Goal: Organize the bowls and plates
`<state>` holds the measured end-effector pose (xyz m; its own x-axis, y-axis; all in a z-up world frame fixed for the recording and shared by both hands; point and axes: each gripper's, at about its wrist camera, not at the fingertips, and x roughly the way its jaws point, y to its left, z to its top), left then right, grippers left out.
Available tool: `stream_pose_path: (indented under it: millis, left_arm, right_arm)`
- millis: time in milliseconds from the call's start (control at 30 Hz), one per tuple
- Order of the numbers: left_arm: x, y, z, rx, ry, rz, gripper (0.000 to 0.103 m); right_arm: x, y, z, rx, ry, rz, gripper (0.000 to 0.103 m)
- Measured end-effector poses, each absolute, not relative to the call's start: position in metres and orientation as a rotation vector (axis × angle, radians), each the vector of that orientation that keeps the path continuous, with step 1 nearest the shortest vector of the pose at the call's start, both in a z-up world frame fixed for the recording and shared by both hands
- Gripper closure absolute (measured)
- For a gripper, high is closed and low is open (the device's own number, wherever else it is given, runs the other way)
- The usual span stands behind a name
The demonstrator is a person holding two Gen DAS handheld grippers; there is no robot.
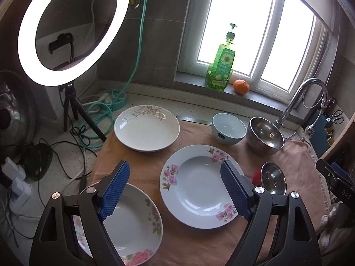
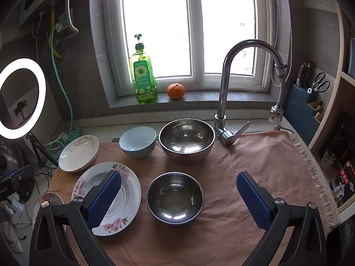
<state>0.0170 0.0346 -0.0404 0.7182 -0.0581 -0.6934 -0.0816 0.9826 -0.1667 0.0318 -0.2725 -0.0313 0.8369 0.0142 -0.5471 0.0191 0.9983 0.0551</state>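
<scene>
Both tongs released, gripping nothing, hovering over the near side of the table (image 2: 255, 155), which is covered by a tan cloth (image 2: 221, 232). Left tongs (image 1: 175, 190) sit above the gap between two floral plates; right tongs (image 2: 178, 199) frame the small steel bowl (image 2: 175, 198).

Dishes all lie apart on the cloth:
- pink-flower plate (image 1: 199, 186), center-left, flat
- rose plate (image 1: 133, 223) at near left corner, partly hidden by the left tongs' finger
- white leaf-pattern plate (image 1: 146, 128) far left, overhanging the cloth edge
- light blue bowl (image 2: 137, 141) at the back, just beside the large steel bowl (image 2: 186, 140)
- small steel bowl in front of the large one, just right of the pink-flower plate

Clutter around:
- faucet (image 2: 224, 88) rises just right of the large steel bowl, its lever handle near the bowl rim
- green soap bottle (image 2: 144, 77) and orange (image 2: 176, 91) on the windowsill behind
- ring light (image 1: 73, 31) on tripod at left, with green hose (image 1: 97, 115) and cables around its legs near the leaf plate
- knife block with scissors (image 2: 319, 83) far right

Right half of the cloth bare.
</scene>
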Motion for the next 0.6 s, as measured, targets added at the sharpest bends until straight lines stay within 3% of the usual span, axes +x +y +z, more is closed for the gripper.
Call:
stream_pose_path:
  millis: [600]
  left_arm:
    - [0.062, 0.057, -0.087, -0.241, 0.944, -0.022, 0.022]
  right_arm:
    - [0.048, -0.258, -0.069, 0.061, 0.693, 0.042, 0.000]
